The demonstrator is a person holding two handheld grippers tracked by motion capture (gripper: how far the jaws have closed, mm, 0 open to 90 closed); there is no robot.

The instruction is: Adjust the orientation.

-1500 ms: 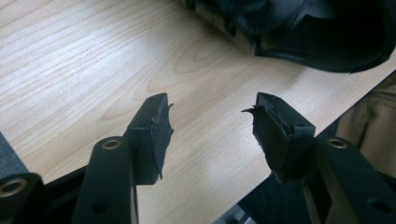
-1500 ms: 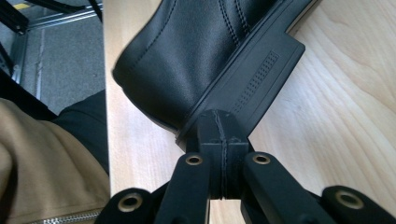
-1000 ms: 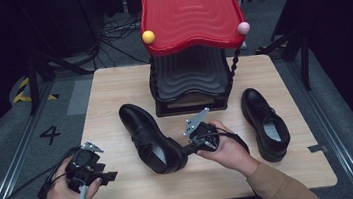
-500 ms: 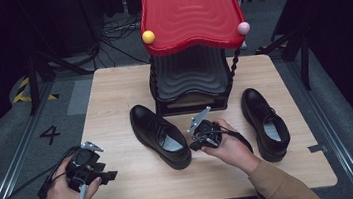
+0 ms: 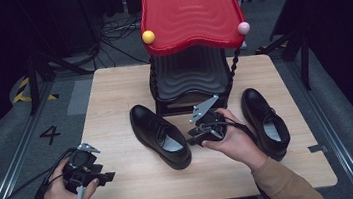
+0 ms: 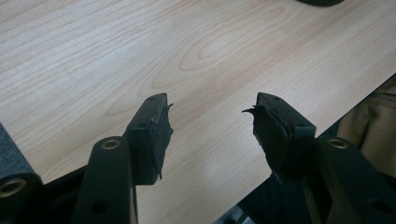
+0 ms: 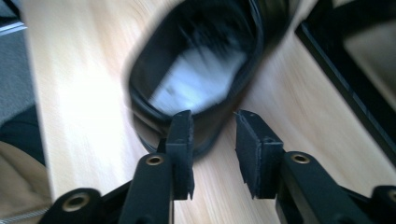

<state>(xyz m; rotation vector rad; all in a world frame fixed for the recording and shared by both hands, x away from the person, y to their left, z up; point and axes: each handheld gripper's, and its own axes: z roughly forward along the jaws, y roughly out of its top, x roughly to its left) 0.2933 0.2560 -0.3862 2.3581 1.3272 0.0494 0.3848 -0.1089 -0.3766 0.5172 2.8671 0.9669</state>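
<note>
Pale wood tabletop (image 5: 112, 86) lay under everything. At its near left edge the left gripper (image 5: 104, 177) hovered, jaws apart and empty. The left shoe (image 5: 161, 135) lay mid-table, toe away and leftward, heel toward the right gripper (image 7: 214, 135), just beside it, whose jaws had just been opening, nothing between them. The right shoe (image 5: 266, 122) sat farther right.

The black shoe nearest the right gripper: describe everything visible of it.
The black shoe is a glossy, leather-looking lace-up dress shoe with a pale insole. It stands upright on its sole on the wooden table, toe toward the black stand, heel toward the person, lying diagonally. The right gripper sits at its heel side; its jaws have just been opening and stand apart, nothing between them. The right gripper view, blurred, shows the heel rim just beyond the pads.
</note>
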